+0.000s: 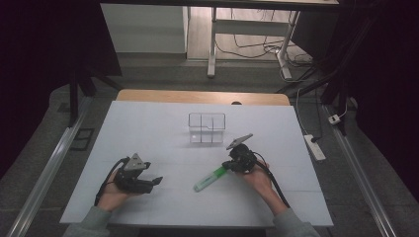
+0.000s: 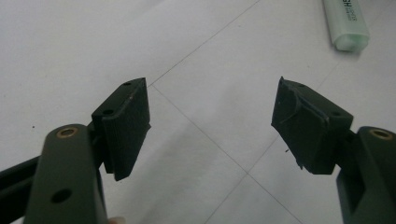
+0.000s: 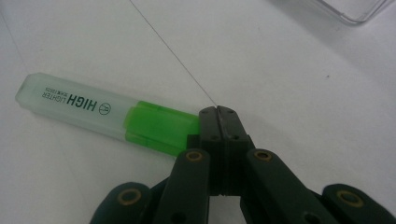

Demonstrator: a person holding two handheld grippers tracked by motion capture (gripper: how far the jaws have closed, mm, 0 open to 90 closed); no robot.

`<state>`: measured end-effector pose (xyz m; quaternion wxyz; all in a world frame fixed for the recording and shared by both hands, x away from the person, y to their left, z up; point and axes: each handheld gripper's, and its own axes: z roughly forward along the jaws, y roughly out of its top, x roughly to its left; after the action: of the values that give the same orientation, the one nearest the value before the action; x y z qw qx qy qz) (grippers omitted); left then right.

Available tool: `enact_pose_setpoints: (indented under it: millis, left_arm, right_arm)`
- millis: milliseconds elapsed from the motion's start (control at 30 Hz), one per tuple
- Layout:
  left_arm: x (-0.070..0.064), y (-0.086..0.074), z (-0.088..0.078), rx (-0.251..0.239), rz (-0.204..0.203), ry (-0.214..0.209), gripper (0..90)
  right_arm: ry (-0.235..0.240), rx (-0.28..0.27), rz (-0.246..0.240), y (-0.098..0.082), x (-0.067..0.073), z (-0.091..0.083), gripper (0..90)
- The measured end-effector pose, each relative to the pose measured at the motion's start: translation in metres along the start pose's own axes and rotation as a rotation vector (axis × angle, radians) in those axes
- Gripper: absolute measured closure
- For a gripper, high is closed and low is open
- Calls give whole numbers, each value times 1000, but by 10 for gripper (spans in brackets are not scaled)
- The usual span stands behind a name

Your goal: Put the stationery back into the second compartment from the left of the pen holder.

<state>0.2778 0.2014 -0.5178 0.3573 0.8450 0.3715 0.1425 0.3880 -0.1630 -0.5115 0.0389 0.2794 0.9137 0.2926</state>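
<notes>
Green highlighter [image 3: 112,119], printed "HIGH LIGHTER", lies on the white table [image 1: 163,128] touching the closed right tool [image 3: 218,112]; left tool [image 2: 212,119] gapes empty; clear box [image 1: 207,127] stands beyond.

A white surface [image 1: 148,128] sits under dim light; beyond it are grey floor [image 1: 163,76], a desk frame [image 1: 213,44] and loose cables [image 1: 257,48].

Black two-jaw grippers [image 1: 157,180] with brass-ringed screws, grey three-cornered top plates, trailing black cables; grey-green sleeves [image 1: 89,223].
</notes>
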Motion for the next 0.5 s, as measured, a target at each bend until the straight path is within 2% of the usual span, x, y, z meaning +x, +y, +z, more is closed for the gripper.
enact_pose_setpoints:
  millis: [267, 400, 500]
  left_arm:
    - [0, 0, 0, 1, 1, 1, 275]
    - [1, 0, 0, -3, -5, 2, 275]
    - [0, 0, 0, -2, -6, 1, 274]
  right_arm:
    - [10, 0, -1, -1, 1, 0, 891]
    - [-14, -32, 17, -6, -4, -10, 892]
    - [-58, -66, 32, -16, -6, -24, 892]
